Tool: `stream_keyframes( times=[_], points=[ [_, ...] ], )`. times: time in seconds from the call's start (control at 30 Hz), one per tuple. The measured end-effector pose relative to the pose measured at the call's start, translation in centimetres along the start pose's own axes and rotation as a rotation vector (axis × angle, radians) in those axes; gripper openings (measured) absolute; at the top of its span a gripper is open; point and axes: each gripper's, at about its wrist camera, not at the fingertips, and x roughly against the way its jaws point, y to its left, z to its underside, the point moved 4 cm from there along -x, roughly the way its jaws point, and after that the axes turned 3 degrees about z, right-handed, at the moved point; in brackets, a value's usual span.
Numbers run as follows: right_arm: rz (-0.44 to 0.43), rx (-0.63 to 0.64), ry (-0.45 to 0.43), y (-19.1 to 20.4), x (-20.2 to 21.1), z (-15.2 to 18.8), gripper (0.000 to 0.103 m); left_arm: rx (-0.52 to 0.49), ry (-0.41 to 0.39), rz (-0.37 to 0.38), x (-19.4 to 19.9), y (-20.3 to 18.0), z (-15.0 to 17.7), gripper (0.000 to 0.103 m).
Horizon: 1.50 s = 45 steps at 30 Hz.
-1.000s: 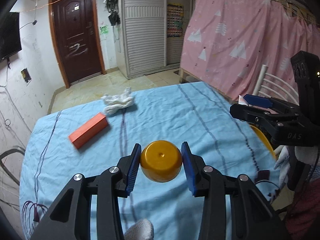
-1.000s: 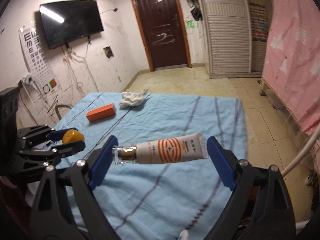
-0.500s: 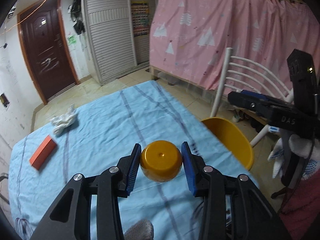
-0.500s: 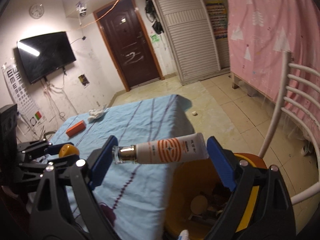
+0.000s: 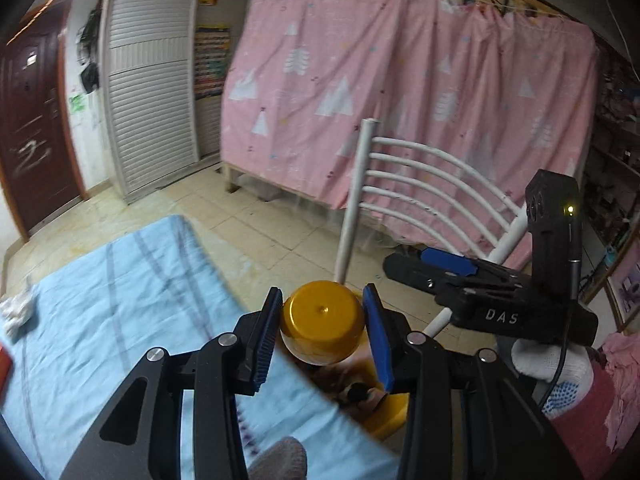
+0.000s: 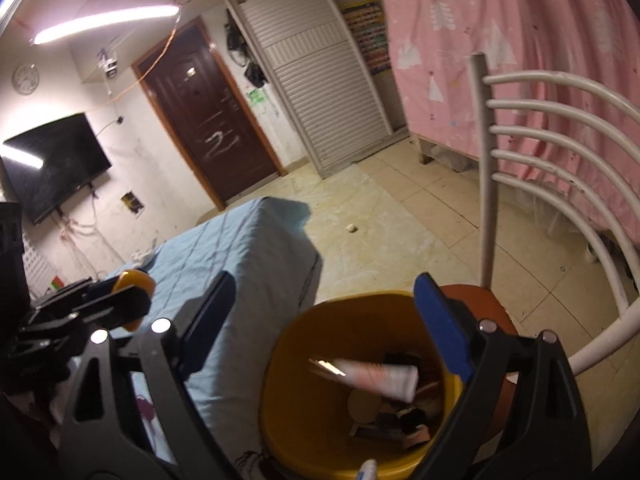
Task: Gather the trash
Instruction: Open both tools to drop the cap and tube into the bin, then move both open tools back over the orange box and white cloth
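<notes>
My left gripper is shut on a round yellow cap and holds it at the table's right edge, above the near side of the yellow bin. My right gripper is open above the yellow bin, which stands on a chair seat. The white tube with orange print is loose in the bin's mouth, blurred, over other trash. The right gripper also shows in the left wrist view, and the left gripper with the cap shows in the right wrist view.
The table has a light blue cloth. A white crumpled tissue lies at its far left. A white chair back rises behind the bin. A pink curtain hangs beyond it.
Both grippers swung right from the table to the bin. My right gripper opened and let go of the tube, which now drops into the bin. The left gripper still holds the cap.
</notes>
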Motion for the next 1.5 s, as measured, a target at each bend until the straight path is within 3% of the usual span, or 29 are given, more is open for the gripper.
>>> stream_keyframes(
  times=[0.1, 0.17, 0.23, 0.27, 0.47, 0.77, 1.27, 1.5],
  points=[
    [0.01, -0.016, 0.0, -0.9, 0.0, 0.3, 0.087, -0.007, 0.017, 0.032, -1.9, -1.0, -0.2, 0.033],
    [0.016, -0.03, -0.004, -1.5, 0.0, 0.3, 0.087, -0.004, 0.032, 0.047, -2.9, -1.4, 0.0, 0.043],
    [0.021, -0.042, -0.011, -1.8, 0.0, 0.2, 0.087, -0.005, 0.04, 0.055, -3.6, -1.8, 0.3, 0.064],
    [0.023, -0.048, -0.013, -1.8, 0.1, 0.1, 0.087, -0.009, 0.043, 0.054, -3.8, -2.0, 0.4, 0.065],
    [0.023, -0.06, -0.021, -1.4, 0.3, 0.0, 0.091, -0.015, 0.044, 0.033, -3.6, -1.3, 0.7, 0.066],
    [0.001, -0.016, -0.002, 2.6, -0.8, -1.1, 0.094, 0.04, -0.017, -0.019, 0.5, 3.0, -0.1, 0.067],
    [-0.067, 0.116, 0.058, 13.9, -5.2, -2.3, 0.097, 0.163, -0.08, -0.19, 8.3, 15.6, 1.0, 0.073],
    [-0.109, 0.182, 0.109, 19.6, -8.2, -1.8, 0.097, 0.199, -0.073, -0.287, 11.1, 21.8, 2.5, 0.074]
  ],
)
